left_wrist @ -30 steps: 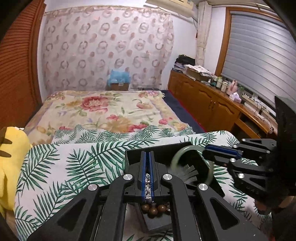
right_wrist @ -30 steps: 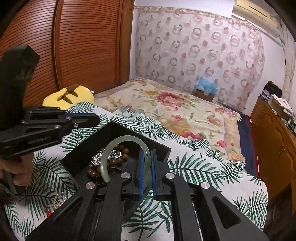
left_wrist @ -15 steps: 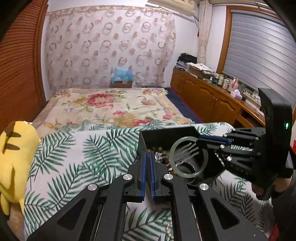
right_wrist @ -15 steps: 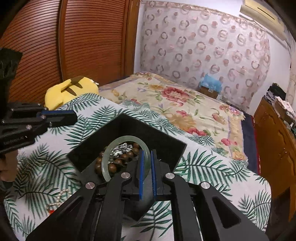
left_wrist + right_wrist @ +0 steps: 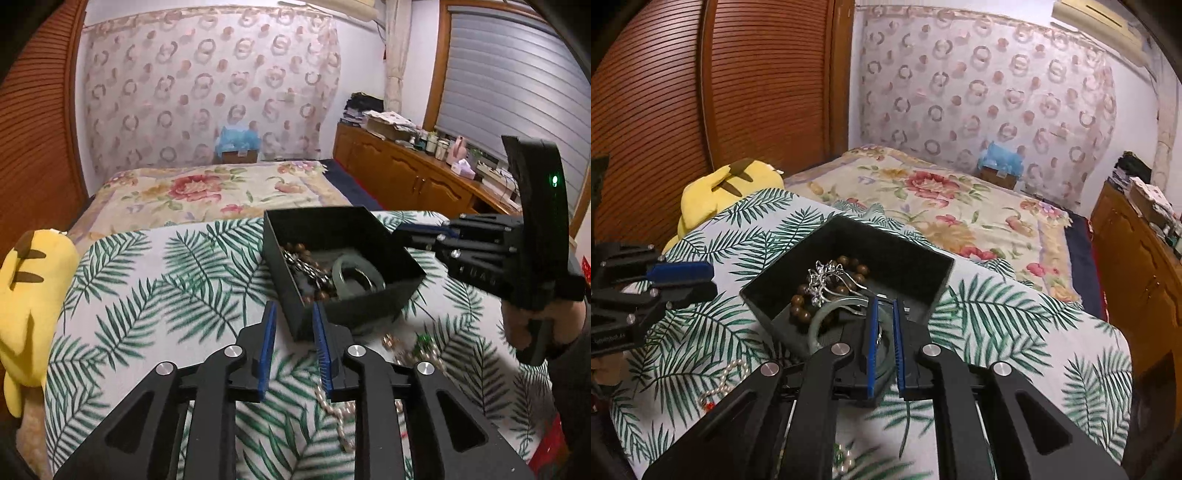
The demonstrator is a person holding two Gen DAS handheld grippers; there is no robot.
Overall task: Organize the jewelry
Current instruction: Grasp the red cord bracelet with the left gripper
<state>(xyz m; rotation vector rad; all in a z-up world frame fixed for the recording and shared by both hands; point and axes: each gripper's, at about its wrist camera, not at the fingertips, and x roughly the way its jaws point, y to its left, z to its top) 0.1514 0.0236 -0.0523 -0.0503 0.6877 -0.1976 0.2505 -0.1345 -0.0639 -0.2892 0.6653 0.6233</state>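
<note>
right gripper (image 5: 884,332) fingers hide part of the jade bangle (image 5: 827,317).

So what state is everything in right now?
Black box: open, part filled.
Right tongs: shut on the jade bangle.
Jade bangle: in the box, gripped.
Left tongs: jaws just opened, nothing between them.
Pearl strand: loose on the cloth, outside the box.
</note>
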